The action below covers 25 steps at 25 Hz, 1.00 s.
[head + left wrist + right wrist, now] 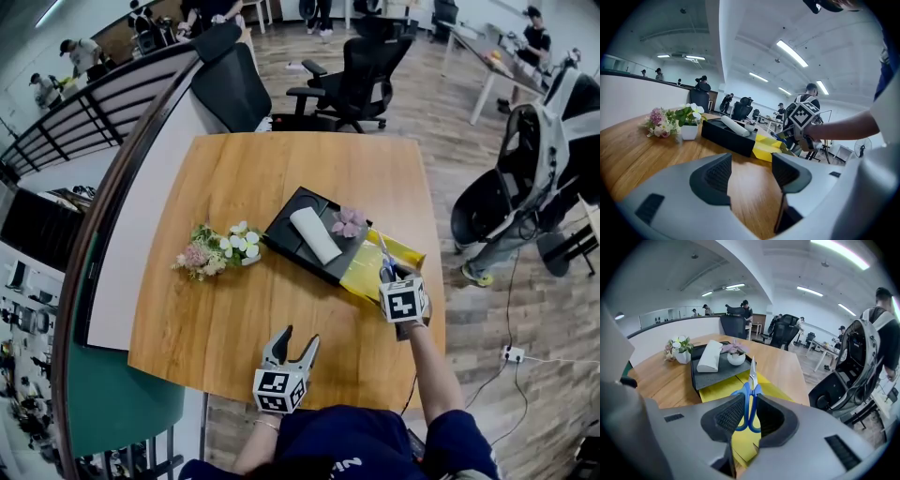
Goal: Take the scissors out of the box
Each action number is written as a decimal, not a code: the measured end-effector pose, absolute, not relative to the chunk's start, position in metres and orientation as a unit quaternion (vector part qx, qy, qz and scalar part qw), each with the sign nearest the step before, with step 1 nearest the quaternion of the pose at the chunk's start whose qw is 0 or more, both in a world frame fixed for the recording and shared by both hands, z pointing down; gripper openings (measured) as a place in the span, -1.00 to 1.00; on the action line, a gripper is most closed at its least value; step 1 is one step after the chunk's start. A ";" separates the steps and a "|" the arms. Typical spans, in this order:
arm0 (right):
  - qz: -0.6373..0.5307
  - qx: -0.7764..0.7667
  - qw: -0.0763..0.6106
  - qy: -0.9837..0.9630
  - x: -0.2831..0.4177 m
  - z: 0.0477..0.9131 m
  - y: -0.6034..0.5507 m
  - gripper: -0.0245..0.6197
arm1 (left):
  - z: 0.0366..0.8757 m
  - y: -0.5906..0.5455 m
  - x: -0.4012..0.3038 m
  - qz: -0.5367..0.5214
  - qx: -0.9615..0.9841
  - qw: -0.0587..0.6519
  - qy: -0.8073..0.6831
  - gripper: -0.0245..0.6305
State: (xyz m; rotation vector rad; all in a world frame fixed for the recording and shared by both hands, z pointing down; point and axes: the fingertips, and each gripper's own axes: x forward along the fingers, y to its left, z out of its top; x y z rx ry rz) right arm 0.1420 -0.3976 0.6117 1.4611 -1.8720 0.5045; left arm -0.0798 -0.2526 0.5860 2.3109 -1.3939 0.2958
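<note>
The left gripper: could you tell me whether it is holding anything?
No, the left gripper stands open, with only bare table between its jaws.

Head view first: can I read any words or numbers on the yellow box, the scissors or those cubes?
No text can be read in any view.
yellow box: plain, no words.
scissors: no print shows.
left cube and right cube: only black-and-white square patterns, no letters or numbers.
dark shirt: a bit of white print, cut off by the picture's edge, unreadable.

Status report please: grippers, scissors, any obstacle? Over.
Right gripper shut on blue-handled metal scissors, over open yellow box. Left gripper open, empty, above wooden table. Nothing blocking.
</note>
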 end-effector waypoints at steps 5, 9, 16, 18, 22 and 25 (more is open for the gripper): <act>0.167 0.580 0.300 -0.739 0.139 0.578 -0.393 -0.63 | 0.582 -0.254 -0.079 0.104 0.834 0.205 -0.501 -0.10; 0.139 0.587 0.267 -0.752 0.138 0.553 -0.382 -0.63 | 0.579 -0.255 -0.073 0.103 0.839 0.203 -0.495 -0.10; 0.102 0.596 0.219 -0.766 0.137 0.518 -0.350 -0.63 | 0.573 -0.259 -0.063 0.098 0.847 0.200 -0.483 -0.10; 0.097 0.600 0.205 -0.767 0.137 0.511 -0.340 -0.63 | 0.570 -0.261 -0.059 0.096 0.851 0.196 -0.479 -0.10; 0.079 0.609 0.171 -0.771 0.137 0.496 -0.316 -0.63 | 0.565 -0.260 -0.050 0.093 0.858 0.191 -0.467 -0.10; 0.059 0.618 0.152 -0.769 0.138 0.485 -0.299 -0.63 | 0.561 -0.257 -0.043 0.091 0.865 0.190 -0.455 -0.10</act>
